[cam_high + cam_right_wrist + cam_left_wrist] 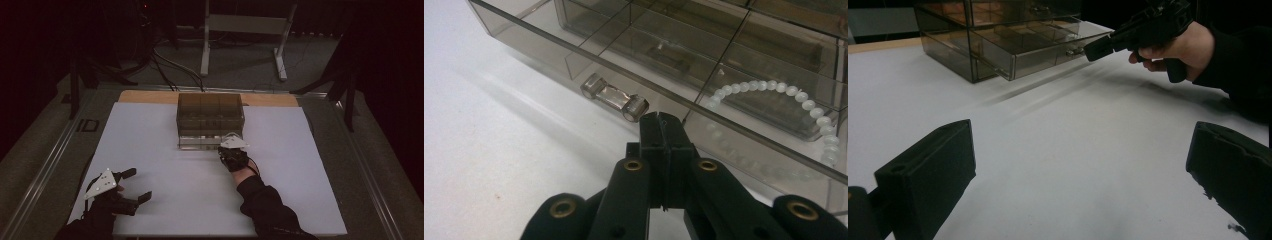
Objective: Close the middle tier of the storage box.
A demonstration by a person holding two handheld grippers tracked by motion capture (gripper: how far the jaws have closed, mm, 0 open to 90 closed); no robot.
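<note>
At 12 o'clock on the table (150,150) sits the box (210,112), drawer (724,75) part open, so keep your right gripper (663,120) pressed together beside the handle (616,97) and nudge slow, left gripper (135,185) spread, idle at 7.

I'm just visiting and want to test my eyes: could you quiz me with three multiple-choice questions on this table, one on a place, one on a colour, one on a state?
1. Where does the bead bracelet lie?
A. on the white tabletop
B. in the open drawer
C. in the left gripper

2. What colour are the beads?
A. white
B. red
C. black

3. How do the right gripper jaws stand?
A. wide apart
B. shut together, by the drawer pull
C. shut on the bracelet

Answers: B, beads sit inside a compartment; A, pale and pearly; B, jaws meet with no gap.
</note>
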